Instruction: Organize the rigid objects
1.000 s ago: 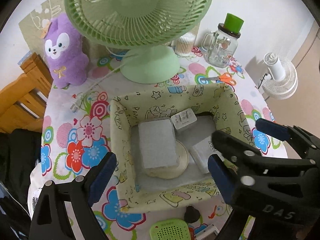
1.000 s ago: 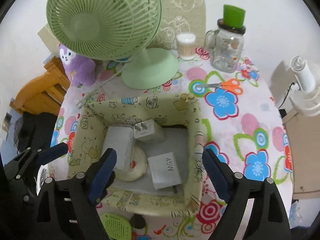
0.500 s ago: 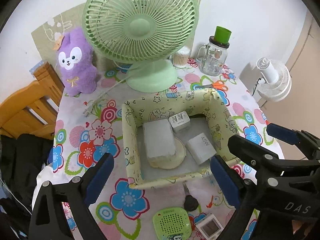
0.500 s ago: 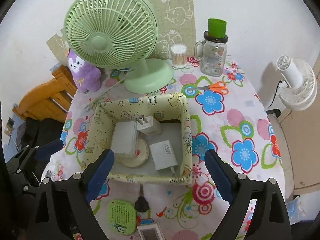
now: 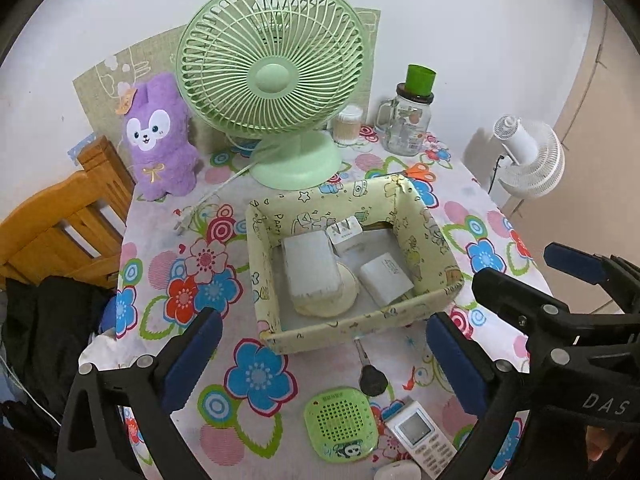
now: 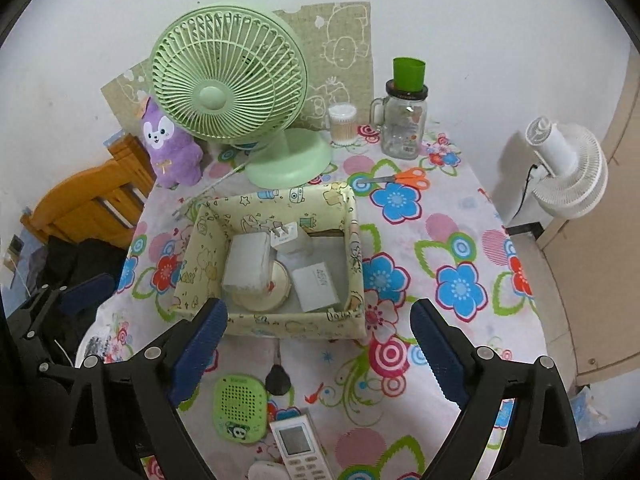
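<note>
A yellow cartoon-print fabric bin [image 5: 344, 338] [image 6: 296, 326] stands mid-table. Inside lie a white box [image 5: 312, 270] [image 6: 248, 262] on a round disc [image 6: 276, 294], a white plug adapter [image 5: 346, 232] [image 6: 286, 236] and a white charger [image 5: 386, 278] [image 6: 318, 286]. In front of the bin lie a black key [image 5: 372, 378] [image 6: 278, 378], a green square gadget [image 5: 340, 424] [image 6: 239, 408] and a white remote [image 5: 420, 438] [image 6: 298, 446]. My left gripper [image 5: 320, 364] and right gripper [image 6: 316, 348] are both open and empty, held above the near table edge.
A green desk fan [image 5: 276, 80] [image 6: 228, 88], a purple plush [image 5: 160, 140], a cotton-swab jar [image 6: 342, 124] and a glass mug with a green lid [image 6: 404, 120] stand at the back. Orange scissors [image 6: 404, 178] lie behind the bin. A wooden chair [image 5: 52, 224] is left, a white fan [image 6: 568, 172] right.
Both grippers have pulled back and up from the bin. The key, green gadget and remote at the table's front have come into view. Both grippers stay open.
</note>
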Motion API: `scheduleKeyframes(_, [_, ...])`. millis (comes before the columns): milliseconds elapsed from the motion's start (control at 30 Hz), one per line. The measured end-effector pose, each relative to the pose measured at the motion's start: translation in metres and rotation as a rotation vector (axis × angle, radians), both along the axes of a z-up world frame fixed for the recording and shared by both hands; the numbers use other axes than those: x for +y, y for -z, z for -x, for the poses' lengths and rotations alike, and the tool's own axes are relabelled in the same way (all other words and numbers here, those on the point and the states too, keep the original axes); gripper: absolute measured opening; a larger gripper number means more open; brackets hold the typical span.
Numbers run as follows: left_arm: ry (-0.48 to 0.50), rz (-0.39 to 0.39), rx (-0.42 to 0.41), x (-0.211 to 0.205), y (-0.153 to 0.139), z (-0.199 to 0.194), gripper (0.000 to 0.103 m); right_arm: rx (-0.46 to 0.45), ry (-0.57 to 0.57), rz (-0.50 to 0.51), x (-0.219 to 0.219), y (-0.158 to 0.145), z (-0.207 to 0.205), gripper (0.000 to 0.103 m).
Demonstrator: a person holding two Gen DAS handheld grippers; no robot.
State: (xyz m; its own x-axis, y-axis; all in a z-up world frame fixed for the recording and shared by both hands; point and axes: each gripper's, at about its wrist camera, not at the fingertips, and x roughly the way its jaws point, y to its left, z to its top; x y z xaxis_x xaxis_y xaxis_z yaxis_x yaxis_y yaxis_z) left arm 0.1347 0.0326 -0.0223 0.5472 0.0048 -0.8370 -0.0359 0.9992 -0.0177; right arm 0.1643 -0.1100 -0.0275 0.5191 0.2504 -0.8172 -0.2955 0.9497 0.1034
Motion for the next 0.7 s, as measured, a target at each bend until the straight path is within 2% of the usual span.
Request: scheduleKeyframes(700, [0.033, -0.044, -0.069, -0.003, -0.015, 0.046, 0.103, -0.085, 0.048, 0.047, -0.006, -0.015, 0.048, 0.094])
